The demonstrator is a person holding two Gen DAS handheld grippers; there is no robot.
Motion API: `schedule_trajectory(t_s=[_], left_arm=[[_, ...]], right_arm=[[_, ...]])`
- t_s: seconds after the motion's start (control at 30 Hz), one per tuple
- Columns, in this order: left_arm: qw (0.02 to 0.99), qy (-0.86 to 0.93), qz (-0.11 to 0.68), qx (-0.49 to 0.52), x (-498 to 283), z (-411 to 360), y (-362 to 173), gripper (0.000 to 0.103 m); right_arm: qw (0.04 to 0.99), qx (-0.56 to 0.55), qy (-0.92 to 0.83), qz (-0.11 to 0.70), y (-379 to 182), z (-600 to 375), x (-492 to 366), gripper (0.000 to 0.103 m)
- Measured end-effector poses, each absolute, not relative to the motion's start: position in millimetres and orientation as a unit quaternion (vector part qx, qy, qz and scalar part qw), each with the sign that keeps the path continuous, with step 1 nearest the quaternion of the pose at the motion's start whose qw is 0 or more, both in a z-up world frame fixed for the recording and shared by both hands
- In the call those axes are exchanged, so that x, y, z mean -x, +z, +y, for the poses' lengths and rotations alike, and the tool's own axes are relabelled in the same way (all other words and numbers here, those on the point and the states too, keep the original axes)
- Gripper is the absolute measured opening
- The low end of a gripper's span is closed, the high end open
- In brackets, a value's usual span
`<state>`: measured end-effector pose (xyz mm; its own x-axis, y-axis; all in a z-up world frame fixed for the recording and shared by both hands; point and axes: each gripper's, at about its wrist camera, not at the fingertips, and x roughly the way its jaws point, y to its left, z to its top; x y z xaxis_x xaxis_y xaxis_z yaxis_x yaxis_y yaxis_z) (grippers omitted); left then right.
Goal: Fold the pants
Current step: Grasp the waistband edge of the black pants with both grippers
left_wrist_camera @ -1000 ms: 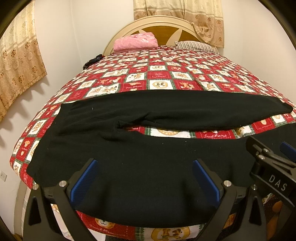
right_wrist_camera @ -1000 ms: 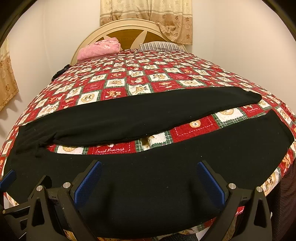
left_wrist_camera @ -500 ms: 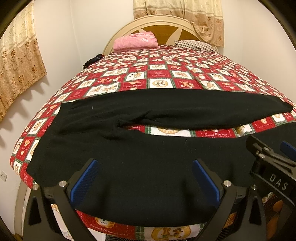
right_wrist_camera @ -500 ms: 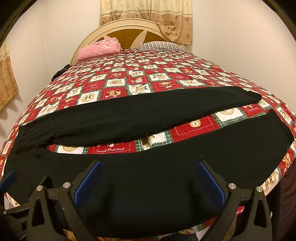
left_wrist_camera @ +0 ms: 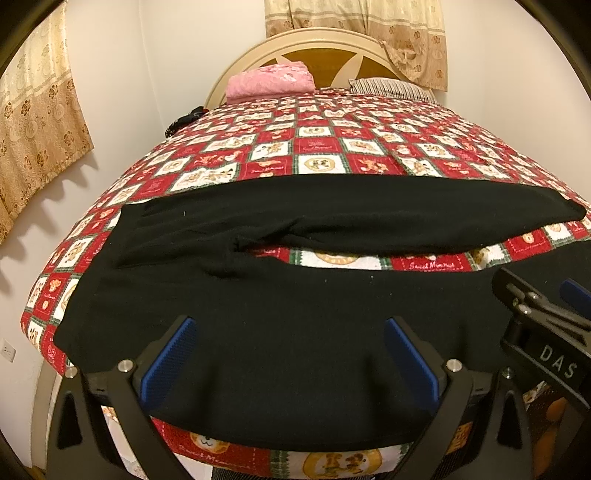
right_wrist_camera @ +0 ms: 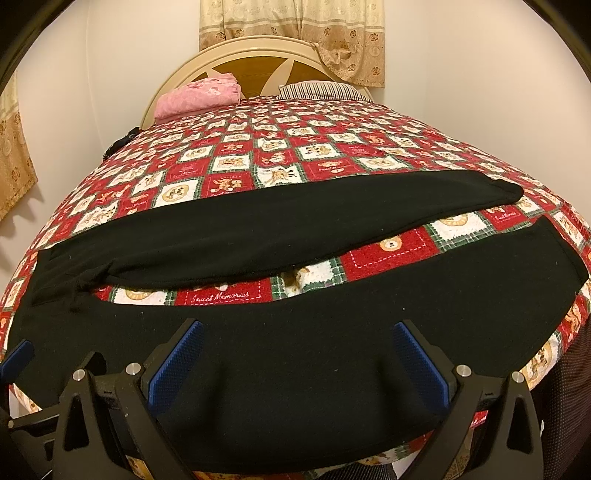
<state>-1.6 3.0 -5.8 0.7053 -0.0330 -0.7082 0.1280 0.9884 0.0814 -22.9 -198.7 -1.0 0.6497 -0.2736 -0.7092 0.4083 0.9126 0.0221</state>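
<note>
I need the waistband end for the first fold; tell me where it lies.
The pants' waistband end lies at the left side of the quilt in both views, near the bed's left edge, ahead and left of the left tongs.

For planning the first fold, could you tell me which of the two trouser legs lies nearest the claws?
The near leg, along the bed's foot edge right before both open claws. The far leg lies beyond a strip of quilt.

quilted bed (left_wrist_camera: 321, 147); curtains (left_wrist_camera: 354, 29); white walls (right_wrist_camera: 480, 74)

The right claw (left_wrist_camera: 576, 295) is cut off at the picture's edge.
</note>
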Motion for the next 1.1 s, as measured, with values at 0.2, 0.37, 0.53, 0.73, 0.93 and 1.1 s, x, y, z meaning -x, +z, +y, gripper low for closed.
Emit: schedule_trajectory(t_s=[0.2, 0.37, 0.53, 0.73, 0.93, 1.1], left_arm=[[0.921, -0.04, 0.381, -0.066, 0.2, 5.0, -5.5, 0.103], [0.922, -0.033, 0.38, -0.069, -6.0, 11.5, -2.0, 0.103], [0.924, -0.03, 0.375, -0.069, -23.4, 29.2, 10.0, 0.103], [0.91, -0.061, 0.406, -0.056, -63.8, 72.9, 16.2, 0.103], [0.901, -0.023, 0.434, 0.0, -123.8, 172.8, 27.0, 0.103], [0.888, -0.008, 0.456, 0.051, -180.6, 243.4, 17.5, 0.1]], right_arm=[[0.904, -0.09, -0.189, 0.374, -0.8, -198.4, 22.7, 0.102], [0.905, -0.093, -0.194, 0.367, 2.9, -201.9, 21.0, 0.102], [0.915, -0.1, -0.186, 0.343, 16.6, -208.9, 13.2, 0.102], [0.927, -0.065, -0.138, 0.342, 28.2, -207.0, -23.3, 0.102], [0.924, -0.041, -0.065, 0.375, 30.8, -209.6, -67.6, 0.102], [0.921, -0.039, -0.018, 0.386, 32.2, -210.7, -113.7, 0.102]])
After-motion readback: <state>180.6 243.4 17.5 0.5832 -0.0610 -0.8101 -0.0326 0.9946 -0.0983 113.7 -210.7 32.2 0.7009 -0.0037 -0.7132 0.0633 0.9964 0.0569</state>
